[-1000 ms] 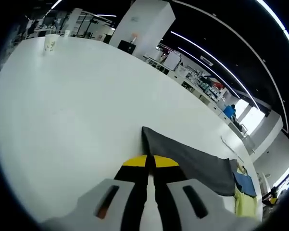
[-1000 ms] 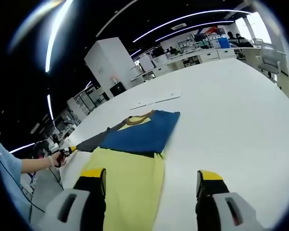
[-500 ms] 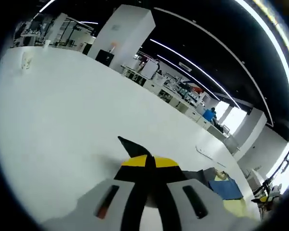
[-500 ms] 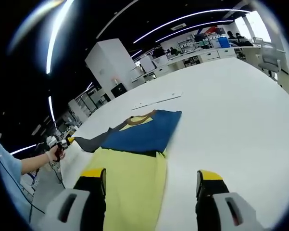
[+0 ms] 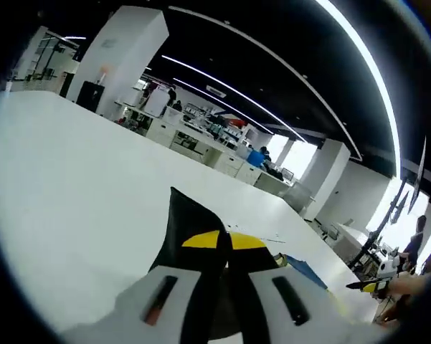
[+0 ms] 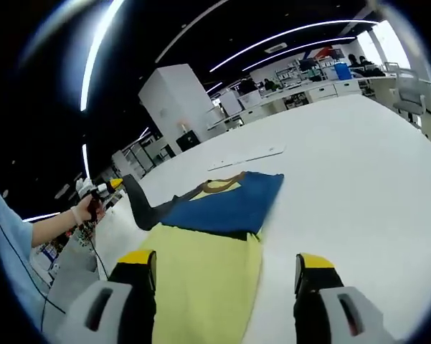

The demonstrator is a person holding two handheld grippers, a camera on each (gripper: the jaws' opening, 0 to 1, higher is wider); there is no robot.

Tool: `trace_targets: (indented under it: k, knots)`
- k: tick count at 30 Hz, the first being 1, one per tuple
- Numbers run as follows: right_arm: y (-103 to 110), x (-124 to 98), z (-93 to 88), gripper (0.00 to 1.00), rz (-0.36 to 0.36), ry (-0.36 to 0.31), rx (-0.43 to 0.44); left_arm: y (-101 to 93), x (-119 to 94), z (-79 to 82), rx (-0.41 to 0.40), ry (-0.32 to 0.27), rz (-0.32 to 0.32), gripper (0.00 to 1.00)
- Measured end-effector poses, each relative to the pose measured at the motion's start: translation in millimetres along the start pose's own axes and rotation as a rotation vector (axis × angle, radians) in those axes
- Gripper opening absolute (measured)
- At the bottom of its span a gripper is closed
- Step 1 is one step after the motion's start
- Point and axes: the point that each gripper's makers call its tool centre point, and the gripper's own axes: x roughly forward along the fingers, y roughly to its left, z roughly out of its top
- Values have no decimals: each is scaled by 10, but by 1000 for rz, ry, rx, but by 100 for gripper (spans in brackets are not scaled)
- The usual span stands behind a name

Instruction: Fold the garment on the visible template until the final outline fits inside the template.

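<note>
The garment, a T-shirt with a blue chest panel, a yellow lower body and a dark grey sleeve, lies flat on the white bench, its long axis running from the hem near the right tongs away to the brown-trimmed collar. The right tongs are held released, the two yellow-tipped jaws standing wide apart above the yellow hem, touching nothing.

The grey sleeve is lifted off the bench on the side of the shirt away from the right tongs' open side, its tip drawn up toward the left tongs, which are held by a gloved hand. In the left gripper view the left tongs are clenched on the sleeve, whose dark point rises just above the meeting jaw tips.

From the left tongs the shirt body lies to the right and beyond, the blue panel showing low beside the jaws. The fold is judged to turn on this: the sleeve would be carried across the shirt's long axis, toward the blue panel, and the left tongs are plainly the nearer. A thin pale strip lies on the bench past the collar; no template outline can be made out.
</note>
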Motion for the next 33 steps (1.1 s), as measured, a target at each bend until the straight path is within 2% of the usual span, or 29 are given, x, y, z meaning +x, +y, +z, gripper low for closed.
trace_targets:
  k: [7, 16, 18, 23, 29, 33]
  knots:
    - [-1, -73, -102, 86, 10, 30, -60, -540, 431, -237, 23, 78, -97, 0]
    - [-199, -280, -166, 86, -24, -11, -9, -1044, 880, -690, 24, 177, -185, 0]
    - [-243, -320, -202, 86, -33, -9, 2, -1174, 964, -753, -1, 189, -212, 0]
    - [-327, -389, -259, 86, -52, -14, 26, -1492, 1145, -847, 22, 210, -273, 0]
    - [-353, -408, -277, 85, -60, -28, 48, -1980, 1389, -946, 47, 223, -357, 0]
    - [-354, -402, -303, 84, -60, -28, 57, -2234, 1544, -1078, 14, 233, -394, 0]
